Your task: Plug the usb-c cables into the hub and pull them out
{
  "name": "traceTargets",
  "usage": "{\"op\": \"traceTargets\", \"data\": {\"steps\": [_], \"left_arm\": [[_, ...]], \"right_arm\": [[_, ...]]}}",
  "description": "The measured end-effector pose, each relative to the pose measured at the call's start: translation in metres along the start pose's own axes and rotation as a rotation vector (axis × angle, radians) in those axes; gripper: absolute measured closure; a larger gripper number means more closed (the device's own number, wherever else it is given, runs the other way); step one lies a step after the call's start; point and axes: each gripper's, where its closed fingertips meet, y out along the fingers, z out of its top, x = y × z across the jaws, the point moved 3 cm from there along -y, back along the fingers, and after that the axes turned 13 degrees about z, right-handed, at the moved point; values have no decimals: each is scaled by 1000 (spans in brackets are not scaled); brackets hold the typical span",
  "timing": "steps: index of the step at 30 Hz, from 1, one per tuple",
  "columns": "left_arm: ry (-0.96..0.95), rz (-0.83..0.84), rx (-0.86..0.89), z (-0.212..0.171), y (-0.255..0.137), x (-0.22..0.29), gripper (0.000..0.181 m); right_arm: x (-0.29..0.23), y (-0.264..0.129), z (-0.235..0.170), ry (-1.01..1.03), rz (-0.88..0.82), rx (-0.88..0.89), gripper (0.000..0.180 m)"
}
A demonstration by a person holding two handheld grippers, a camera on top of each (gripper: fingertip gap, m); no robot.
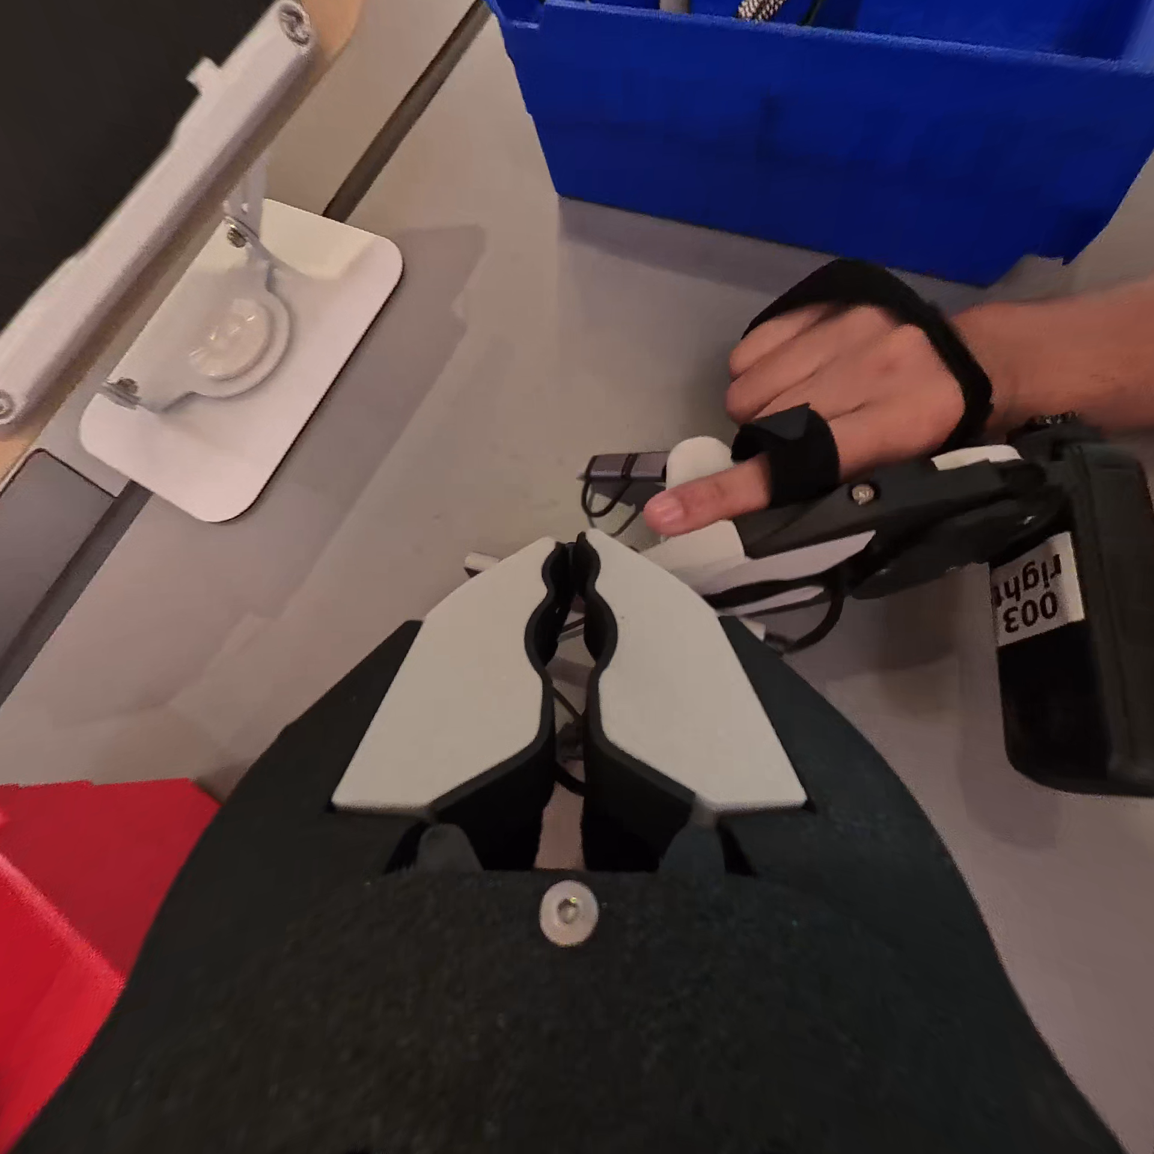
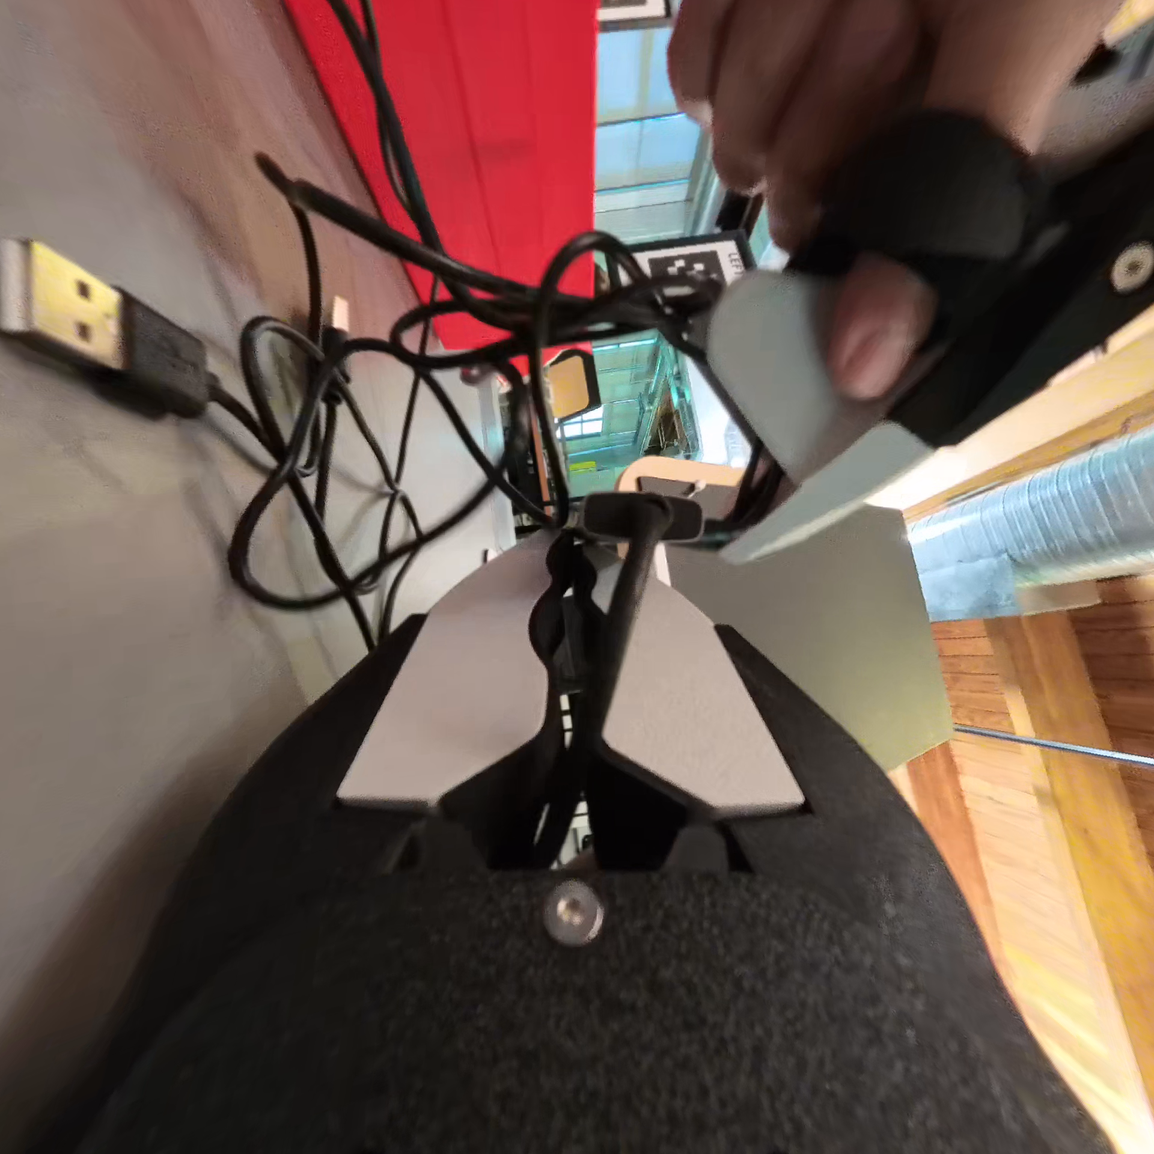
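In the left wrist view my left gripper (image 1: 574,549) is shut, with thin black cable showing in the gap behind its tips. The right gripper (image 1: 680,506), held by a hand, lies on its side just to the right, beside a small grey hub (image 1: 631,465) on the table. In the right wrist view my right gripper (image 2: 573,552) is shut with a black cable (image 2: 627,618) running back between its fingers. A black plug (image 2: 624,513) sits just past its tips. The left gripper's grey fingers (image 2: 780,387) close in on the plug's far end.
A blue bin (image 1: 843,143) stands at the back. A red bin (image 1: 81,874) is at the near left and also shows in the right wrist view (image 2: 499,125). A white stand base (image 1: 250,362) sits at the left. A tangle of black cables (image 2: 325,399) and a USB-A plug (image 2: 69,306) lie on the grey table. One gripper's finger ends stand about 5 cm off the other's.
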Motion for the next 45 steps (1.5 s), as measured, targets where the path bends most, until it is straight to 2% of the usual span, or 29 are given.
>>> {"op": "traceTargets", "data": {"steps": [5,8,12,13,17,19,23,26,29,33,36,39,42,45], "left_arm": [[-51,16,-14,-13,0,-12,179],[-107,7,7,-17,-1,-14,179],[-191,-59,135,-7,-9,-12,180],[-186,-51,128,-7,-9,-14,180],[-203,-40,164,-7,-16,-20,180],[-202,-21,137,-9,-17,-22,180],[-168,167,69,-14,-24,-50,180],[-223,123,117,-13,-31,-55,180],[-216,128,83,-24,-29,-57,180],[-155,128,74,-24,-33,-50,180],[-136,187,61,-24,-47,-46,180],[-213,240,93,-42,-63,-26,179],[-242,294,160,-77,-66,7,180],[-335,266,163,-103,-63,32,180]], "right_arm": [[7,0,-23,127,17,-40,180],[4,0,-34,268,85,-55,177],[-3,-3,-27,515,253,94,153],[-6,-5,-25,576,325,129,151],[15,-9,-33,887,379,189,148],[15,-11,-31,922,451,199,140],[10,-18,-12,940,589,248,125],[15,-20,3,1061,659,334,123],[25,-17,-8,1274,666,349,123],[14,-4,-27,1598,753,235,120],[2,9,-36,1612,742,69,122],[-2,26,-42,1574,762,-58,125],[-4,56,-49,1530,856,-152,124],[-11,89,-56,1632,1023,-225,127]]}}
